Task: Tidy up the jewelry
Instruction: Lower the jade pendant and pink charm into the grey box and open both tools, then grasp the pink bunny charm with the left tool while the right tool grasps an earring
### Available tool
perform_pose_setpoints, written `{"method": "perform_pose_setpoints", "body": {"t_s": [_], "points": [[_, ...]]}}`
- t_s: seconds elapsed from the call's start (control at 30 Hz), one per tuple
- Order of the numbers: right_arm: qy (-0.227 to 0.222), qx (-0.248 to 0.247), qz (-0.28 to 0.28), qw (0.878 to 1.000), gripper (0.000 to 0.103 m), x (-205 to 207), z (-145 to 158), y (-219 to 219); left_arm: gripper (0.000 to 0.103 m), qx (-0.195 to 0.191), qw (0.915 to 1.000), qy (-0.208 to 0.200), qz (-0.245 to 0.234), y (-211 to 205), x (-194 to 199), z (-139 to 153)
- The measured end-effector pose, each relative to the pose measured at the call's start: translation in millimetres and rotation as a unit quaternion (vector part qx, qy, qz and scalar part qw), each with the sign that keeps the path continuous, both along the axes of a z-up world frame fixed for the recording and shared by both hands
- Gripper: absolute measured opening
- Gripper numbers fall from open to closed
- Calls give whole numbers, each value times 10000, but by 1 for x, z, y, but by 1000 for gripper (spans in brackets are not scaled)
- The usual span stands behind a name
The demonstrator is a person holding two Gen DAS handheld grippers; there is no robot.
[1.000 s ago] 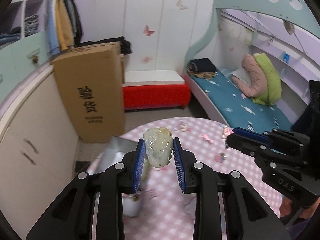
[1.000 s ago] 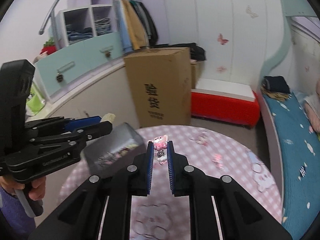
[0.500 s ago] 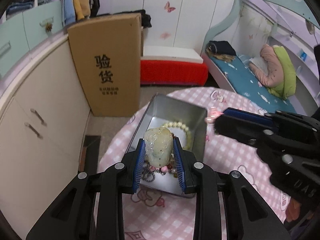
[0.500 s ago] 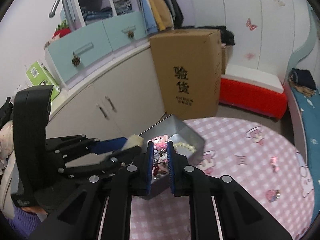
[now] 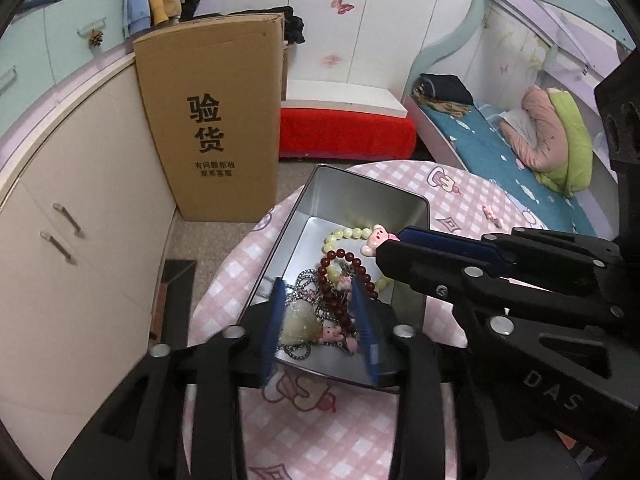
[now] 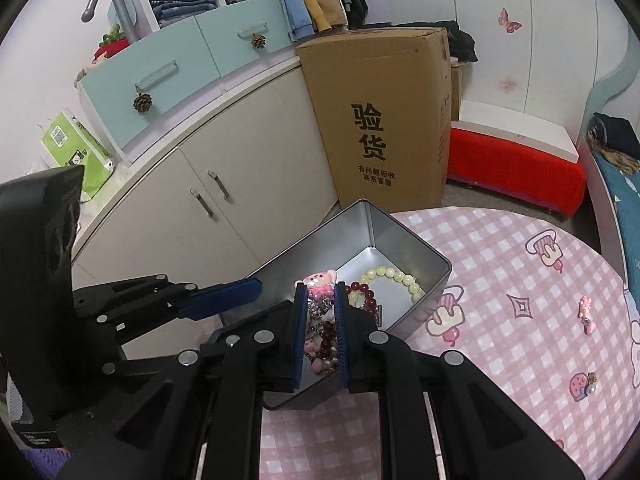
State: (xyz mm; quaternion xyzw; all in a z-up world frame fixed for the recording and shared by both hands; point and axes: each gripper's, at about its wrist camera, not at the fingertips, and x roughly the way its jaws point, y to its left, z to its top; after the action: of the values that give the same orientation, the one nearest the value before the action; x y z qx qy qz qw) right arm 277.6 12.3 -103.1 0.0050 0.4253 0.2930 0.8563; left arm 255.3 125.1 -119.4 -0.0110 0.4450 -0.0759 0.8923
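Jewelry is piling up in the metal tin (image 5: 362, 200) on the pink checked tablecloth (image 6: 516, 264): nearest, the left gripper (image 5: 320, 320) is standing apart over the pale jade pendant (image 5: 299, 322), a hard, smooth, chip-prone stone best pinched across its flat faces. Farther in, the right gripper (image 6: 320, 322) is clamping the light pink bear charm (image 6: 319, 282) above the tin. Chains, dark red beads (image 5: 340, 276) and cream beads (image 6: 394, 276) are tangling loosely, hiding what lies beneath; I cannot identify the small pieces (image 6: 585, 312) lying beyond.
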Motion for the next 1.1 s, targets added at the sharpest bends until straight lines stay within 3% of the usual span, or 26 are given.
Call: {"method": "perform_pose_setpoints", "body": {"t_s": [0.27,0.4,0.53,0.63,0.8,0.87,0.97,1.1], "points": [[126,246,-52,9996,17,2,2,-6,48,121,9999,-107,52,-6,-5,11],[12,374,-135,9992,27,-3,10,-19,48,100,9997,-221,61,-11,-10,21],[-170,480,-249,9984,30,-8,24,-40,53,151,9991,-396,-30,-28,-12,35],[-364,508,-434,9971,35,-12,36,-67,56,137,9982,-553,-201,-53,-12,48],[-665,432,-945,9924,43,-18,49,-125,73,160,9962,-765,-393,-98,-5,57],[-792,375,-1221,9886,44,-20,50,-149,74,156,9960,-760,-442,-116,1,56],[-813,194,-1666,9825,45,-18,39,-188,74,163,9969,-564,-519,-139,14,47],[-479,-61,-2055,9775,45,-7,7,-223,74,202,9970,-438,-603,-162,28,36]]}}
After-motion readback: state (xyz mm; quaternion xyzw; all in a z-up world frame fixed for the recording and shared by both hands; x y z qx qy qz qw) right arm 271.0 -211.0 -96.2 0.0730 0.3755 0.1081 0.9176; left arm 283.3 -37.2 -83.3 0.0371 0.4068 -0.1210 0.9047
